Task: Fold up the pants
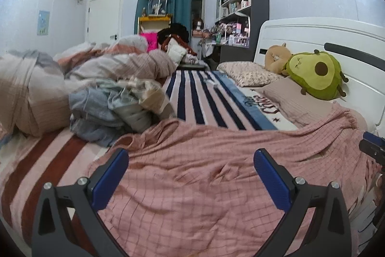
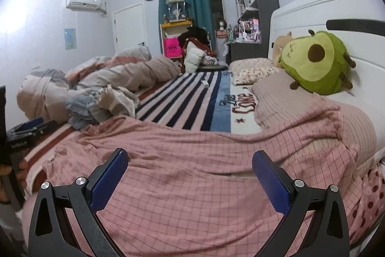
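Left wrist view: pink checked pants (image 1: pixel 204 172) cover the bed's (image 1: pixel 199 98) near edge, left gripper (image 1: pixel 191 175) spread wide above them. Right gripper (image 2: pixel 190 175) gapes likewise; an avocado plush (image 2: pixel 315 62) leans against the headboard (image 2: pixel 324 11).

The pink grid-checked cloth pants (image 1: pixel 204 172) are looking soft, matt and creased; the blue textured rubbery fingers (image 2: pixel 110 182) are sitting in matt black plastic.

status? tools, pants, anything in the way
Left tool open, right tool open, both empty above the pants. Pants spread on bed, unfolded. Clothes pile beside them, not on them.
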